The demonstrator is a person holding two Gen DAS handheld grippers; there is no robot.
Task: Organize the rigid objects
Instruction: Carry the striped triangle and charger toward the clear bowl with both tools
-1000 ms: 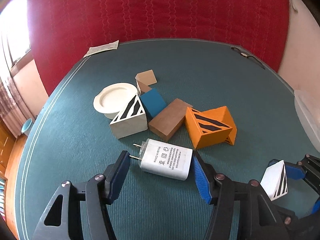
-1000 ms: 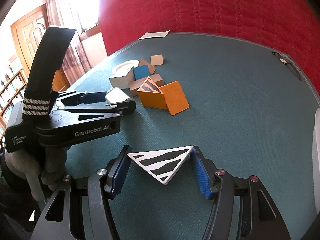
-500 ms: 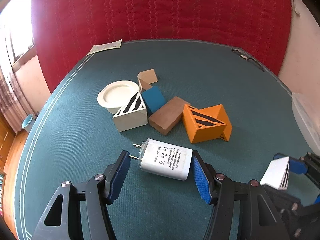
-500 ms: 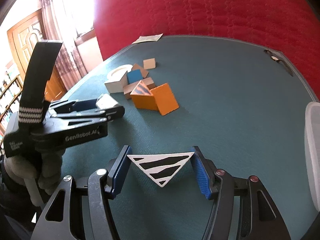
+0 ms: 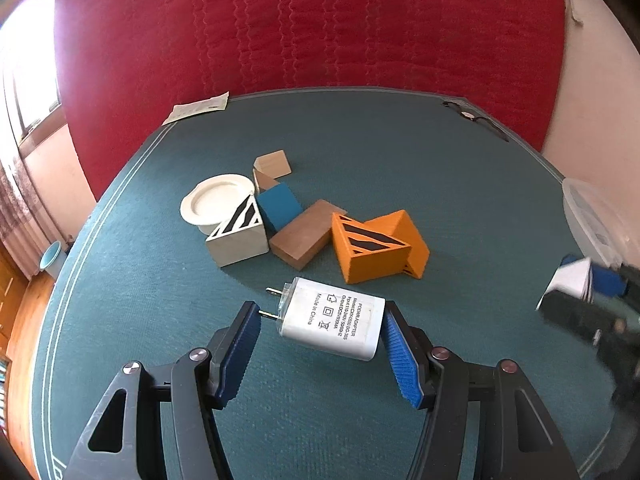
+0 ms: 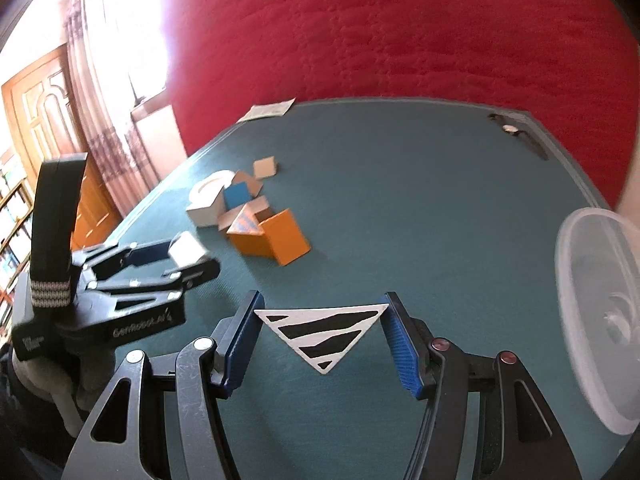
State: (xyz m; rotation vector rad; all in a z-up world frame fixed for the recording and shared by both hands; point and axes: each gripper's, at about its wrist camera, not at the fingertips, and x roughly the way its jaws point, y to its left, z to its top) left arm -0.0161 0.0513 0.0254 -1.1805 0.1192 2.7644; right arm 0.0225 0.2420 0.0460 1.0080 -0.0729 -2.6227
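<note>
We count two grippers, each carrying one object above the teal table (image 5: 400,152). The left gripper (image 5: 322,330) is clenched on one white power adapter (image 5: 332,322), its two prongs pointing left toward the left blue pad and its back end against the right pad. The right gripper (image 6: 322,330) grasps one white triangular block with black stripes (image 6: 322,330), pinched at its two upper corners, its point facing us. Farther off on the table lies one cluster: one white round dish (image 5: 216,202) at its left, one white striped wedge (image 5: 238,236) touching the dish, one blue block (image 5: 279,205), two tan wooden blocks (image 5: 272,168) at the far side, one brown rectangular block (image 5: 306,234), and one orange wedge with black stripes (image 5: 374,252) at the right. That makes six blocks and one dish at rest, all touching or just beside one another. At the far left edge lies one sheet of paper (image 5: 198,106); at the far right edge, one pair of glasses (image 5: 474,118). One clear plastic tub (image 6: 596,316) sits at the right, near the right gripper.
</note>
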